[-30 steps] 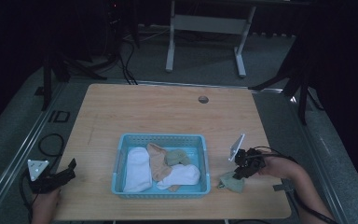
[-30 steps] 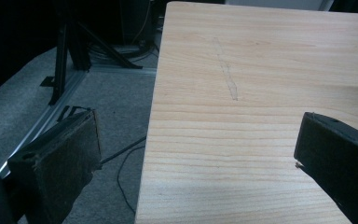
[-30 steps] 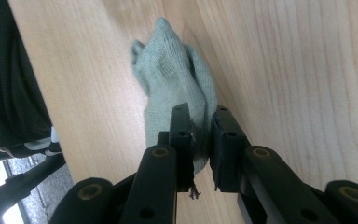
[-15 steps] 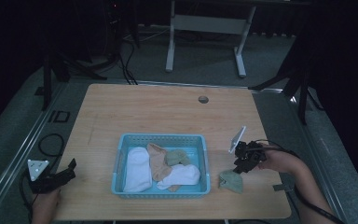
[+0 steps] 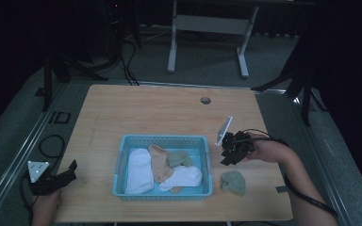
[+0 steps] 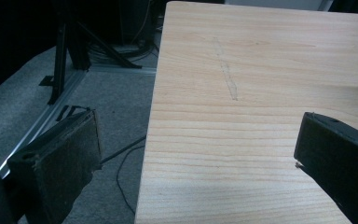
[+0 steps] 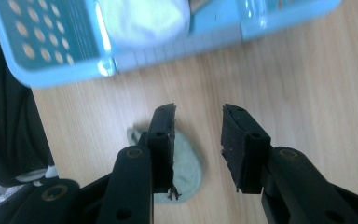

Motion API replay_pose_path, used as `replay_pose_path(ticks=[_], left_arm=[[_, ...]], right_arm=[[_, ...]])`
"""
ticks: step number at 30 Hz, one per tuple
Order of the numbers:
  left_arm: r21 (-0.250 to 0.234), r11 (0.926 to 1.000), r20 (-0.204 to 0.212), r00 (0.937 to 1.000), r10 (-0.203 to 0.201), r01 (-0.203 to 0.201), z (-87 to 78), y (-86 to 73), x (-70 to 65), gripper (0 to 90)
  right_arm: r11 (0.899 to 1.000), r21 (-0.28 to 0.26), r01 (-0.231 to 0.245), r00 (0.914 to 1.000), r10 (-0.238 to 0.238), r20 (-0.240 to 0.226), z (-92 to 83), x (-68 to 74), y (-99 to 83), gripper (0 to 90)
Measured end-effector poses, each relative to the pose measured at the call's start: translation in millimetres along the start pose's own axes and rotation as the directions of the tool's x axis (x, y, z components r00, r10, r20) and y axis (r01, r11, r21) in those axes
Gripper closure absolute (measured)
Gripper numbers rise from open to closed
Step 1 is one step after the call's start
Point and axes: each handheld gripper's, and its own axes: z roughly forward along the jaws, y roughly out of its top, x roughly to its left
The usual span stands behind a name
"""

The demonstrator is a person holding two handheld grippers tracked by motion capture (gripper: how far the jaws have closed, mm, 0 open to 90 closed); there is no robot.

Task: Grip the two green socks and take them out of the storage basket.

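- Progress: sorting of socks between basket (image 5: pixel 162 192) and bench (image 5: pixel 151 113) looks early; 1 green sock (image 5: pixel 234 181) lies on the bench, just right of the basket near its near-right corner, and the rest remain inside.
- Right gripper (image 5: pixel 230 153) hovers above and slightly far of that sock; its fingers (image 7: pixel 163 140) are spread and pinch nothing, with the sock partly below the left finger in the right gripper view.
- Left gripper (image 5: pixel 52 180) rests at the near-left bench edge, well apart from the basket; fingers (image 6: pixel 58 158) spread wide, holding nothing.
- Basket contents: 2 white socks (image 5: pixel 139 170), 1 tan sock (image 5: pixel 159 162), 1 green sock (image 5: pixel 179 158), overlapping.
- Remaining, as judged: the 4 socks in the basket.
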Motion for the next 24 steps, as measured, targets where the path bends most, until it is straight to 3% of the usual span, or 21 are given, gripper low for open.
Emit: replay_pose_path(ticks=[11, 24], left_arm=[[0.0, 1.0, 0.001, 1.0, 0.0, 0.0, 0.0, 0.0, 0.0, 0.7], [0.0, 1.0, 0.004, 1.0, 0.002, -0.002, 0.0, 0.0, -0.1, 0.7]], right_arm=[[0.998, -0.011, 0.067, 0.9977, -0.067, 0.001, -1.6, 2.7, 41.3, 65.2], [0.99, -0.004, 0.138, 0.9902, -0.138, -0.022, 17.9, 8.4, 83.3, 65.9]])
